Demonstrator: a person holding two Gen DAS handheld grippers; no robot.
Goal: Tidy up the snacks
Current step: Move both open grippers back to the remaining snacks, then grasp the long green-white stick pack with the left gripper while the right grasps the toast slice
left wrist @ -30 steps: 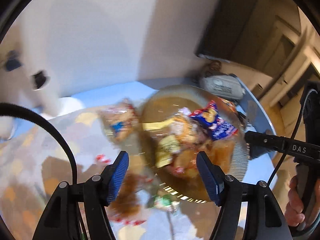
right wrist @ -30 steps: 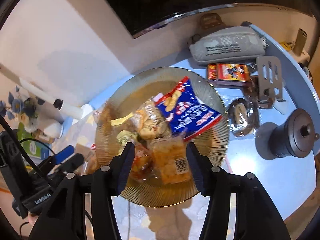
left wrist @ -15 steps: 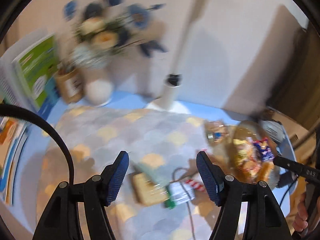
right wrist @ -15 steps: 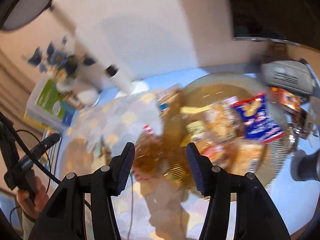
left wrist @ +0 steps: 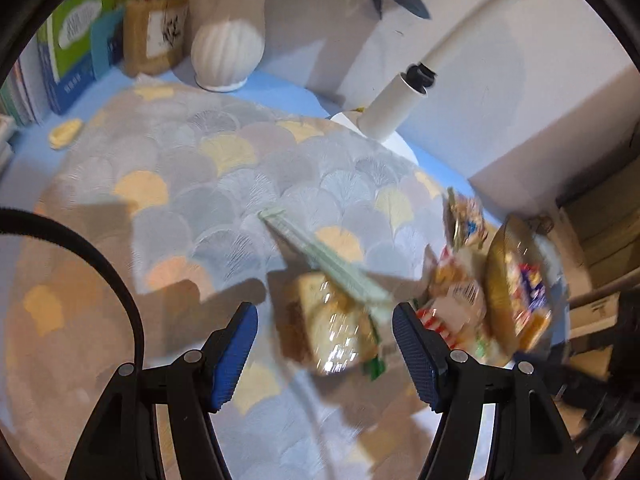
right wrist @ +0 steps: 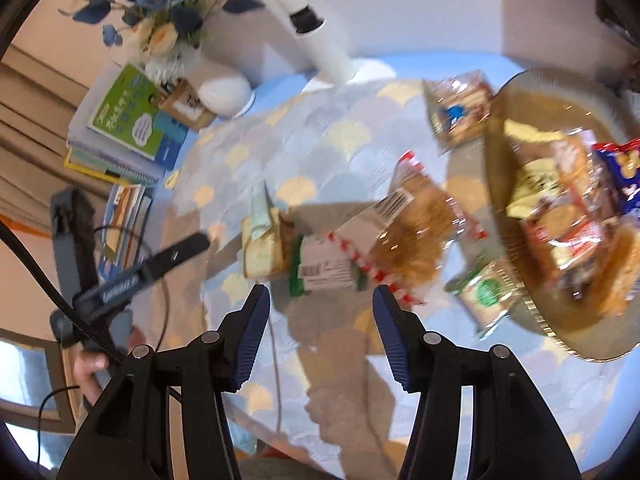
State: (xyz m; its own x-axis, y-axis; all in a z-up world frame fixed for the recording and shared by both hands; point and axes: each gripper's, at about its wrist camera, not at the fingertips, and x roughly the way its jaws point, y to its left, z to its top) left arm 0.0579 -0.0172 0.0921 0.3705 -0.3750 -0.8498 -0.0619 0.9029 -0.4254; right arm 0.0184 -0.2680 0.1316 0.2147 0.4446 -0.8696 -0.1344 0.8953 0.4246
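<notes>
Now both tools gape empty; the left tool [left wrist: 325, 344] sits nearer the clear-wrapped pale cake packet [left wrist: 332, 332], just ahead, long axis slanting far-left.

Tablecloth [left wrist: 224, 184]: before you, a scalloped cloth in grey, yellow and peach covers most of the blue table [left wrist: 288, 92].
Vase [left wrist: 227, 56]: a round, ribbed white vase stands at the table's far edge, holding blue and cream flowers [right wrist: 160, 20].
Pen holder [left wrist: 154, 36]: a tan box of pens sits just beside the vase, to your left of it.
Books [right wrist: 128, 128]: a stack topped by a green-and-blue cover rests at the left edge, next to the pen holder.
Lamp [left wrist: 394, 108]: a white tube rises at a tilt from a white base near the wall [left wrist: 480, 64].
</notes>
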